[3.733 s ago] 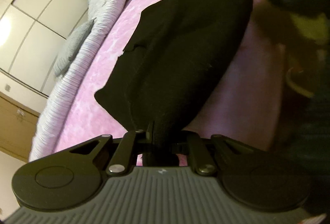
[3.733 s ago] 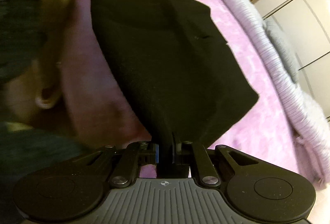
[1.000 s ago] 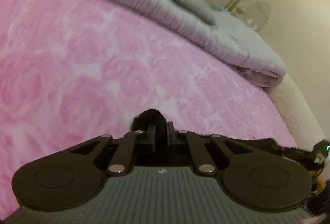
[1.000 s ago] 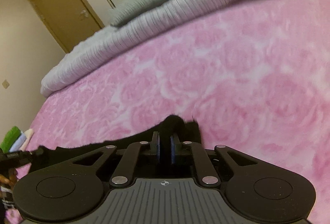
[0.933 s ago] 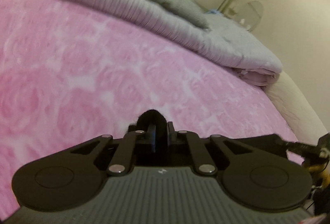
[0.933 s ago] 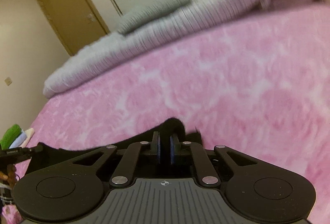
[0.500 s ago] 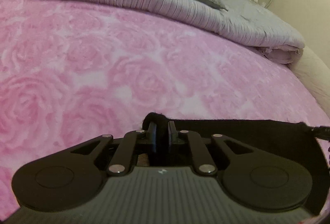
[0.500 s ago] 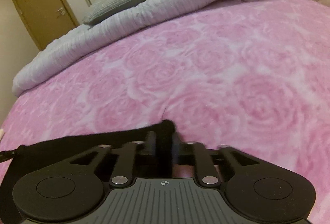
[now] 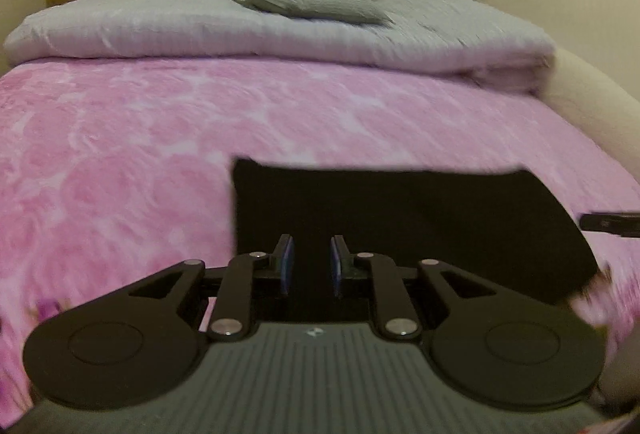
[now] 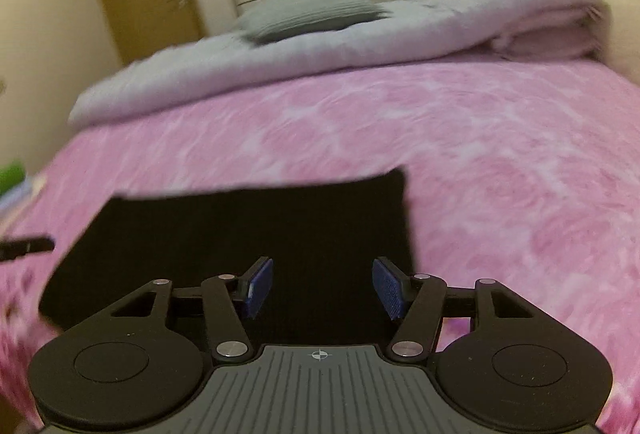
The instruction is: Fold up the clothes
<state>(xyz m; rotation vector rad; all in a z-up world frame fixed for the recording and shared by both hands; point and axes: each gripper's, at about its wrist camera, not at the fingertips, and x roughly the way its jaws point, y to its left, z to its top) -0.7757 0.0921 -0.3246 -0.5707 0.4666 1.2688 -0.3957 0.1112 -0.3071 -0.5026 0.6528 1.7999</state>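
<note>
Now both hand-held grippers, left [image 9: 310, 260] and right [image 10: 322, 288], tilt down over folded black garment [image 9: 400, 218]

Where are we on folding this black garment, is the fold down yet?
Done: the black garment lies flat as a rectangle on the pink blanket. In hand: nothing; the left gripper and right gripper have just been opening, nothing between their pads. Left: possibly another fold; I cannot tell.

Your right tool [image 10: 322, 288] has just been opening, nothing between its pads; the black garment [image 10: 248, 234] lies flat at twelve o'clock on the pink bed [image 10: 500, 154].
</note>
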